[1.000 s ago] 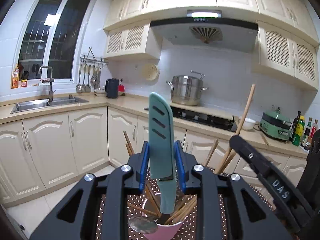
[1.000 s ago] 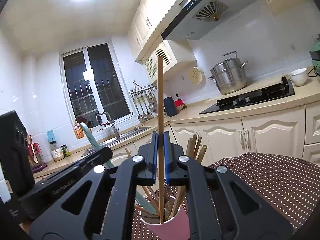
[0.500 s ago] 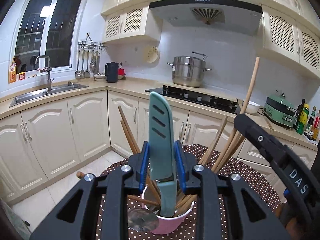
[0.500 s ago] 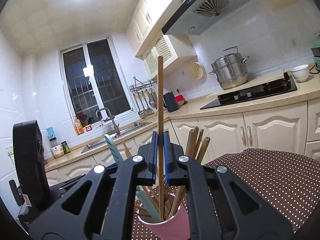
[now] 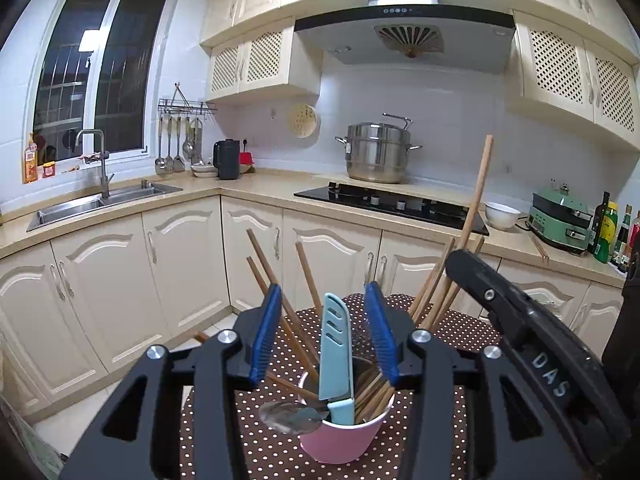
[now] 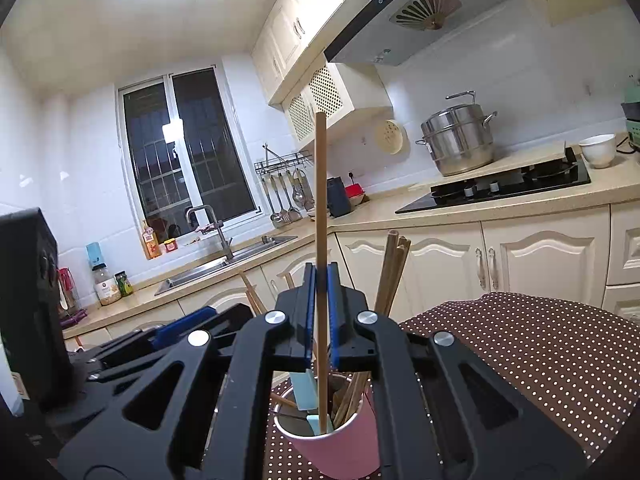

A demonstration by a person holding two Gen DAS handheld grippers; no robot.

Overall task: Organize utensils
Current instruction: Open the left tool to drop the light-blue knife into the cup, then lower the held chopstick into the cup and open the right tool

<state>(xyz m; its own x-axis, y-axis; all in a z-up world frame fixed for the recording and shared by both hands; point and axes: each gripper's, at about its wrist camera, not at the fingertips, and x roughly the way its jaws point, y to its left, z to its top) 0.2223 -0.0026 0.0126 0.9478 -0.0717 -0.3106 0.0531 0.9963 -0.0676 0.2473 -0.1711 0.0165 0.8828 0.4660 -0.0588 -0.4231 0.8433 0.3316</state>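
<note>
now the placing step is nearing its end: the pale teal plastic knife sheath (image 5: 335, 354) is standing loose in the pink round cup (image 5: 343, 442), directly ahead of and below the left hand-held gripper (image 5: 328, 336), whose blue-padded fingers (image 5: 265, 332) are spread wide on either side of it without touching. the right hand-held gripper (image 6: 321, 312) is pinching a long thin wooden chopstick (image 6: 320, 208) upright, its lower end dipping inside the cup rim just beneath the fingertips, among the other brown wooden chopsticks (image 6: 390, 272) leaning outward. a metal spoon (image 5: 290, 416) is hanging over the cup's near lip. next, the right one likely needs to let go so the stick drops in, while the left one is lifting clear. both are tilting down over the cup on the brown polka-dot bench (image 6: 540, 344).
</note>
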